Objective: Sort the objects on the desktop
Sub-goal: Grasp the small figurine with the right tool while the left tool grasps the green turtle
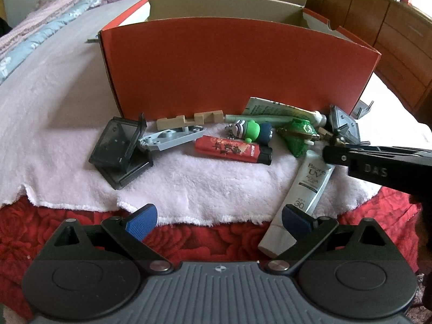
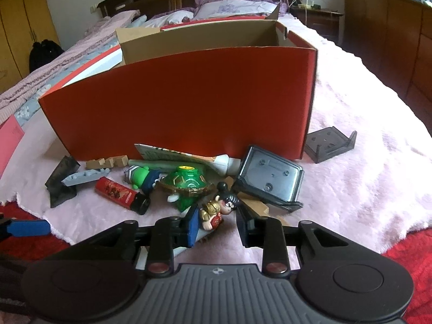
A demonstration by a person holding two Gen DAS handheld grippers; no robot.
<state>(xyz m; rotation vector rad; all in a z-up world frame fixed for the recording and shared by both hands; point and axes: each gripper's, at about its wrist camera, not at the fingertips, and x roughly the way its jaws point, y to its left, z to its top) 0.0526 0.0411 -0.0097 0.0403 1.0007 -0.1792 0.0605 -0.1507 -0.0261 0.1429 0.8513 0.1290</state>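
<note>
**Small things in a heap before the red box on the bed**

On the bed lies a fluffy pale pink blanket (image 1: 67, 113), and on it stands an open red cardboard box (image 1: 237, 73) with its long side to us. All the small things lie in front of this side.

At the far left is a dark smoky plastic case (image 1: 116, 148), open and tilted. Just beside it lies a flat grey plastic part (image 1: 170, 139), and behind that a beige wooden block piece (image 1: 189, 120) touches the box wall. Next comes a red lighter with a black cap (image 1: 233, 149), lying flat. Behind it is a green and blue toy figure (image 1: 251, 131) on its side, and behind this a pale green tube (image 1: 280, 113) along the box. Then there is a green transparent toy shaped like a turtle shell (image 2: 189, 186). A white sunscreen tube (image 1: 305, 189) lies beneath this toy and points toward us.

The left gripper (image 1: 218, 218) hangs low before the heap with its blue pads wide apart, holding nothing; its right pad is just beside the sunscreen tube.

The right gripper (image 2: 217, 225) is further right, half open. Between its pads, against the left pad, lies a small doll with black hair and red clothes (image 2: 218, 210); I cannot tell if the right pad touches it. Right of the doll leans a second dark case with a clear lid (image 2: 270, 183), and a third dark plastic stand (image 2: 329, 144) sits apart at the box's right corner.
</note>
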